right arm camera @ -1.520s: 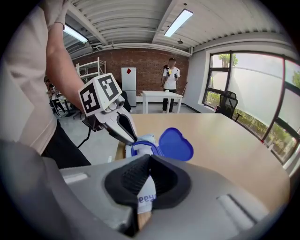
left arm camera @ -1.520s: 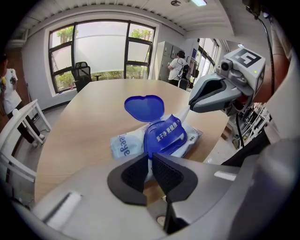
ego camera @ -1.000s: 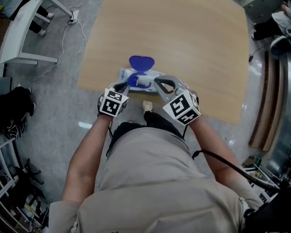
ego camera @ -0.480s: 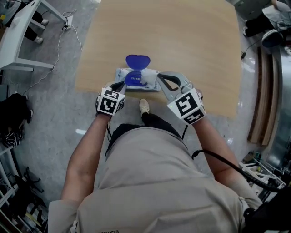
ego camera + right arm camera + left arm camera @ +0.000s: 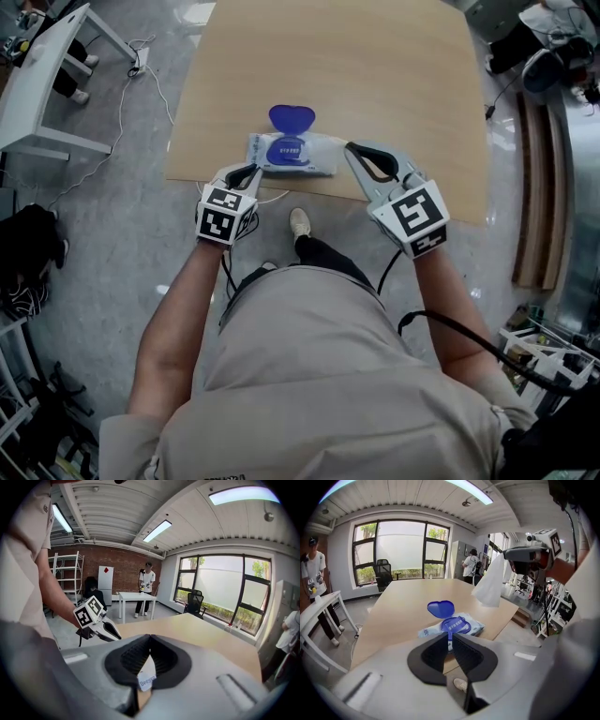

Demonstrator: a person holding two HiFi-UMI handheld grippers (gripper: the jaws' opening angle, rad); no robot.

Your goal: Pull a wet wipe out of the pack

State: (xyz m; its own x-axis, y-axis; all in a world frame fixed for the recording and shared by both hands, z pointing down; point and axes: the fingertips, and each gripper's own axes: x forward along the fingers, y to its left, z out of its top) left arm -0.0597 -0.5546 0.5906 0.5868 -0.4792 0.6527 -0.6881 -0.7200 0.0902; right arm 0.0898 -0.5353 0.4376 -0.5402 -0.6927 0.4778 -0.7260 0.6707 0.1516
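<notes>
Left gripper view: upper right, right hand-held gripper (image 5: 505,558) pinches the wet wipe (image 5: 490,585) by its top edge; it looks limp, easily torn; left hand-held gripper (image 5: 451,637) closed, empty.

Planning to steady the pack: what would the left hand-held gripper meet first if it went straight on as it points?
Most likely the wet wipe pack, lying straight ahead of the left hand-held gripper; nothing shows between them, though depth is unclear.
</notes>
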